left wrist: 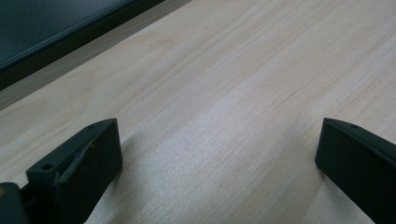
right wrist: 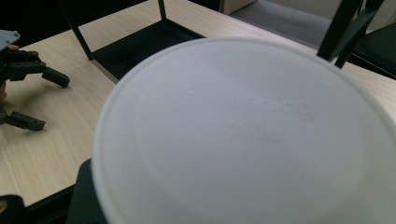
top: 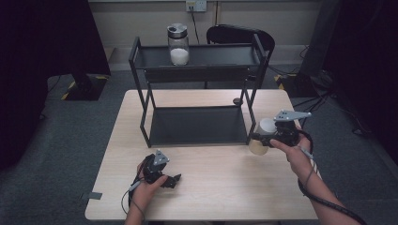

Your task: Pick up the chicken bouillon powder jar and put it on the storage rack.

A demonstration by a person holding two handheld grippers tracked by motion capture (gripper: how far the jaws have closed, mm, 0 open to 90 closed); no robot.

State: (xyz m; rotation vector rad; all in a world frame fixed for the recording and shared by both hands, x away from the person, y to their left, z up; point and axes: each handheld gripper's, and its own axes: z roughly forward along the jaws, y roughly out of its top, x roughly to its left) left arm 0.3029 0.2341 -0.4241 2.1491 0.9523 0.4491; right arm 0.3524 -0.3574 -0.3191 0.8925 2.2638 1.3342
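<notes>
The right gripper (top: 261,138) holds a white-lidded container (top: 261,135) just beside the right front leg of the black two-level rack (top: 197,89), a little above the worktop (top: 225,187). In the high view its fingers seem to close around the body of the container from the sides, so I judge they are pinching it; in the right gripper view the round white lid (right wrist: 252,135) is so close to the camera that the fingers themselves are hidden behind it. The container is kept upright, probably so that nothing inside can spill, and it is held low and near the rack's open front, which suggests it is meant for one of the shelves. On the upper shelf there is already a glass jar with a metal lid (top: 179,43), partly filled with something white, so the rack seems to be the place for such vessels. The left gripper (top: 170,181) waits near the front left of the worktop, well apart from the container. Its fingers (left wrist: 79,163) are spread wide with only bare wood between them, so it is out of the way and ready if help is needed.
</notes>
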